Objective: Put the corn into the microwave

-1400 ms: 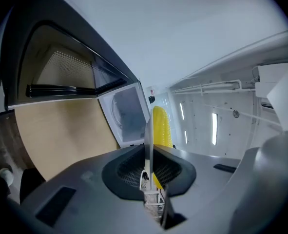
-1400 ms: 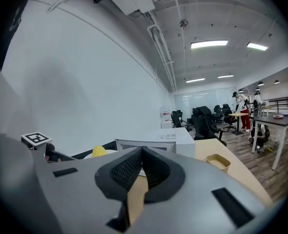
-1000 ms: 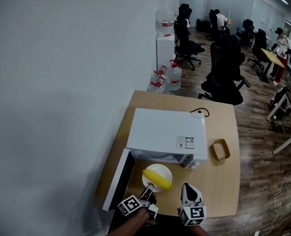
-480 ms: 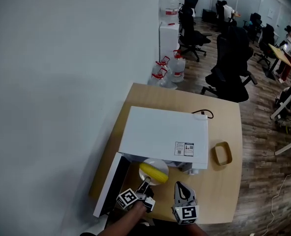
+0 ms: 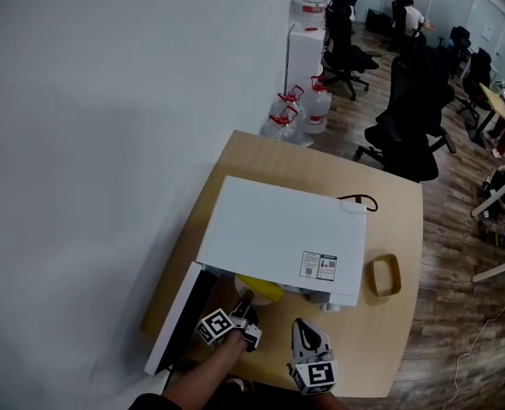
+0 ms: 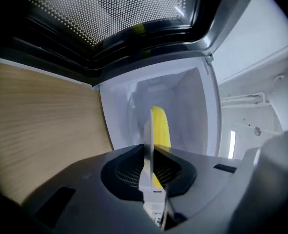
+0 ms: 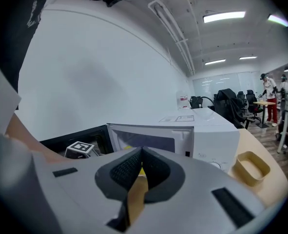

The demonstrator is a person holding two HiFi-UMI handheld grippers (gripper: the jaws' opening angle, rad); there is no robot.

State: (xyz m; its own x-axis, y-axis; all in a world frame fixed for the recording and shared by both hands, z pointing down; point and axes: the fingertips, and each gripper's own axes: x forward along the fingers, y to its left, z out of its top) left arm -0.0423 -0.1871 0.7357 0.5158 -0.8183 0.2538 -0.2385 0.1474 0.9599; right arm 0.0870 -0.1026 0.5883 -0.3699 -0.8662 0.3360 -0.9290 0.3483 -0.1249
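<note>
The white microwave (image 5: 278, 233) stands on the wooden table (image 5: 389, 331) with its door (image 5: 173, 321) swung open to the left. A yellow corn cob (image 5: 259, 289) lies on a white plate, half under the microwave's front edge. My left gripper (image 5: 243, 304) is shut on the plate's near rim (image 6: 147, 145). In the left gripper view the corn (image 6: 161, 126) sits just in front of the white cavity (image 6: 187, 106). My right gripper (image 5: 303, 330) hovers to the right of the left one, shut and holding nothing (image 7: 140, 165), and it faces the microwave (image 7: 202, 135).
A small tan tray (image 5: 384, 276) lies on the table to the right of the microwave. A black cable (image 5: 359, 202) runs off the microwave's back. Water jugs (image 5: 303, 109) and office chairs (image 5: 414, 118) stand beyond the table. A white wall (image 5: 107, 143) is at the left.
My left gripper has carried the plate with the corn forward and down, from in front of the opening to partly under the microwave's front edge. The right gripper moved a little forward.
</note>
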